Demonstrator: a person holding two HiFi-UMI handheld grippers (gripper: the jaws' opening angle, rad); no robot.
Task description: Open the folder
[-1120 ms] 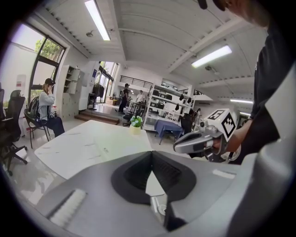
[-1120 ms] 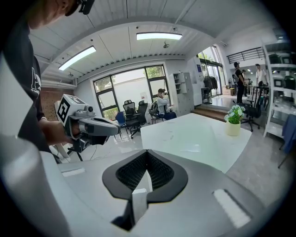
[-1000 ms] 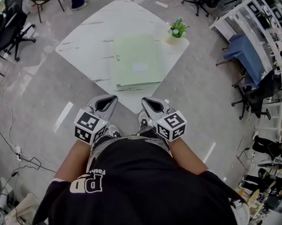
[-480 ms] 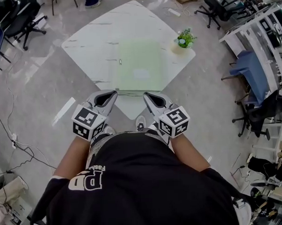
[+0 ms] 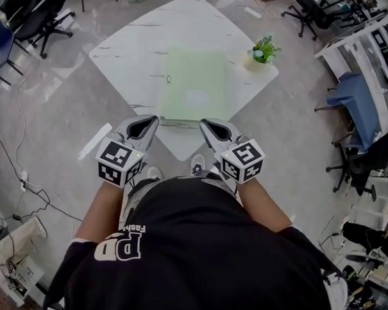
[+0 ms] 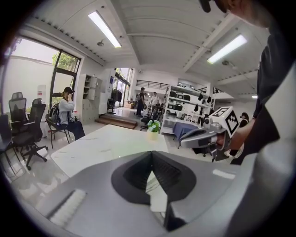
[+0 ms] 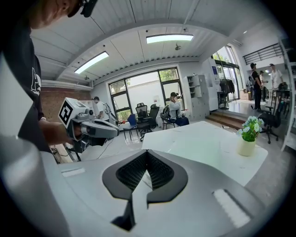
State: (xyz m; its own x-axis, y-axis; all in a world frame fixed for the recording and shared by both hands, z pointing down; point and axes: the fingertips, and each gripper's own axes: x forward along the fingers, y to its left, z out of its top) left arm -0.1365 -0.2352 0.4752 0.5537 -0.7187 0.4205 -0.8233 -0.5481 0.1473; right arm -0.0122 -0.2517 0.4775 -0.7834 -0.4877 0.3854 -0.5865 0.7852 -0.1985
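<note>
The folder (image 5: 194,83) is hard to pick out from either gripper view, washed pale against the white table (image 5: 128,54) and mostly behind the jaws. The left tongs (image 5: 154,119) and right tongs (image 5: 204,124) are side by side, each pinched together on nothing. Just ahead of their tips, between the two, the folder lies closed and flat, pale green with a whitish label, and a potted plant (image 5: 262,52) stands beyond on the right tongs' side.

Pale green folder (image 5: 195,84), closed, lying flat on white marble table (image 5: 132,51), near plant
</note>
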